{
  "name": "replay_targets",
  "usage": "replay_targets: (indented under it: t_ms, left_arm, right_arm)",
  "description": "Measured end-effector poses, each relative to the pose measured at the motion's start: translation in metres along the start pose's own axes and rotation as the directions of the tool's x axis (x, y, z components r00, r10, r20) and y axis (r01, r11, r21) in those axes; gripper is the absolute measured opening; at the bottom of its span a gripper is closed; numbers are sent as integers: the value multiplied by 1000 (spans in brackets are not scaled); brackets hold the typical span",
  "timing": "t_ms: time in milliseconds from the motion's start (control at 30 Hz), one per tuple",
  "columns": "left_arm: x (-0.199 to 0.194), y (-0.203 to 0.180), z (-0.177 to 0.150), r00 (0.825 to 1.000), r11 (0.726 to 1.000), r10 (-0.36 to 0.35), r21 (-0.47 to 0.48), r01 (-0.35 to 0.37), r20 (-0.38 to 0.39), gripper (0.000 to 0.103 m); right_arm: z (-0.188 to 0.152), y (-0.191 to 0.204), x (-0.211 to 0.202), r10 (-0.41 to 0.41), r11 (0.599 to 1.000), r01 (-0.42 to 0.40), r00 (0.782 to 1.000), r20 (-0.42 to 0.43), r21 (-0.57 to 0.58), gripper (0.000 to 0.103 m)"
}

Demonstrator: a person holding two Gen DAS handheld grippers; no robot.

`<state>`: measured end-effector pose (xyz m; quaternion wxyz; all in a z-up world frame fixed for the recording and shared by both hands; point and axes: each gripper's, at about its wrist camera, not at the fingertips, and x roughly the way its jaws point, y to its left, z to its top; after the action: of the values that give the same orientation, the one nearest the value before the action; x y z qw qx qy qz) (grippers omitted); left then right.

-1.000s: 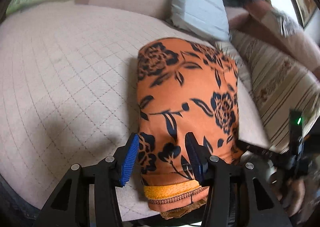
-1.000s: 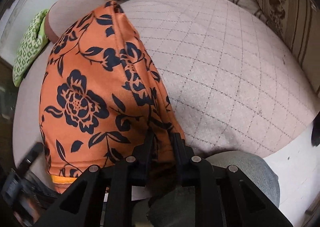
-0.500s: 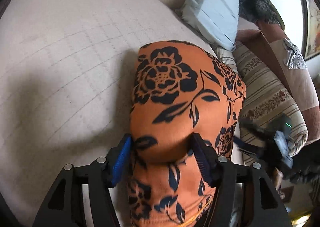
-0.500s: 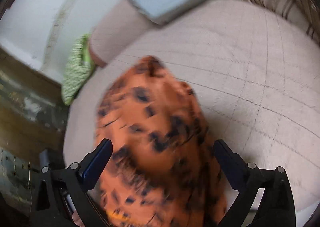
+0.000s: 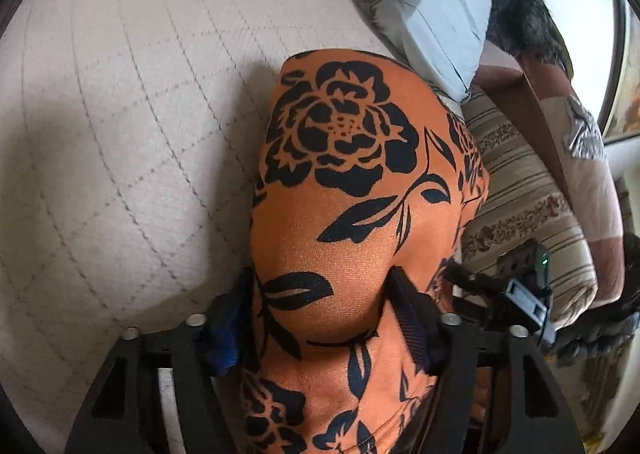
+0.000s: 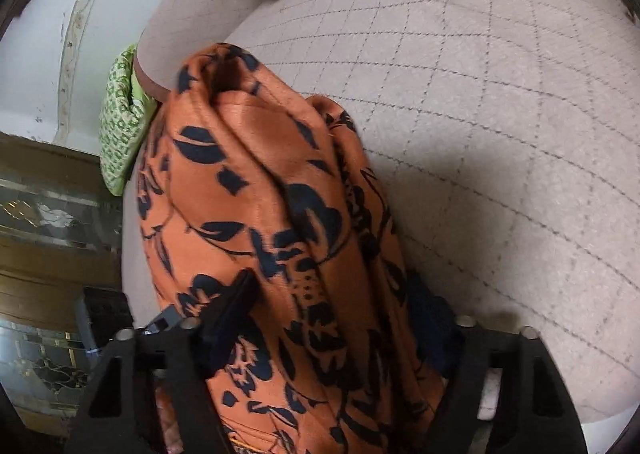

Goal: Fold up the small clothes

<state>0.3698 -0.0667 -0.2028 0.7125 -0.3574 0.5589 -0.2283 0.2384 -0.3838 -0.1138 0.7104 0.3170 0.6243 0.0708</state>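
In the left wrist view the orange floral garment [image 5: 344,222] fills the centre of the frame, running from the bottom edge up to just past the middle, over the quilted beige bed [image 5: 120,126]. The left gripper [image 5: 320,318] sits at the bottom centre with its jaws pressed into the cloth from both sides, so a rounded bulge of fabric swells up between and above the blue pads [image 5: 224,334]. At the upper right lie a pale pillow [image 5: 436,10] and a striped cushion [image 5: 520,190], with a person [image 5: 560,102] lying at the right edge. The other gripper shows at the lower right of this frame, close beside the garment.

In the right wrist view the garment [image 6: 260,222] stands bunched in vertical folds through the centre-left. The right gripper [image 6: 336,318] has its jaws set wide, one on each side of the bundle, touching the cloth. A green patterned cloth [image 6: 120,130] lies at the left.
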Motion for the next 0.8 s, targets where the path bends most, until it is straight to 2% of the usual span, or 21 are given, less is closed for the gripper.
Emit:
replay_targets:
  t_ms: [33, 100, 167, 267, 333, 400, 467, 600, 700, 800]
  left_arm:
    - [0, 0, 0, 1000, 1000, 9, 3, -9, 1, 50]
    - [-2, 0, -2, 999, 999, 36, 17, -37, 9, 46]
    - [-4, -4, -5, 999, 999, 39, 14, -39, 20, 46]
    - [-1, 1, -5, 999, 999, 42, -22, -42, 16, 52]
    - [-3, -2, -7, 999, 998, 41, -47, -41, 11, 45]
    - [-16, -5, -13, 999, 999, 32, -44, -30, 43, 33]
    - [-27, -12, -21, 996, 1000, 7, -29, -4, 84, 29]
    - [-53, -21, -32, 992, 999, 23, 22, -26, 126, 25]
    - [-78, -17, -30, 989, 999, 23, 27, -28, 145, 25]
    - [-106, -16, -19, 986, 999, 30, 33, -35, 161, 24]
  right_arm:
    - [2, -4, 1, 23, 1000, -22, 1000, -10, 21, 57]
    - [4, -5, 0, 49, 998, -48, 999, -18, 36, 49]
    - [3, -6, -2, 47, 999, -47, 999, -14, 25, 49]
    - [2, -7, 1, 36, 999, -35, 999, -23, 32, 52]
    - [1, -7, -2, 30, 999, -30, 999, -19, 24, 48]
    - [-7, -5, -9, 37, 999, -37, 999, 8, -1, 32]
    - [-15, 3, -18, 49, 998, -47, 998, 45, -42, 28]
    - [-35, 18, -21, 71, 995, -66, 995, 71, -70, 24]
    - [-48, 32, -10, 147, 989, -145, 987, 63, -39, 23]
    - [-49, 53, 1, 193, 981, -191, 980, 51, -45, 23]
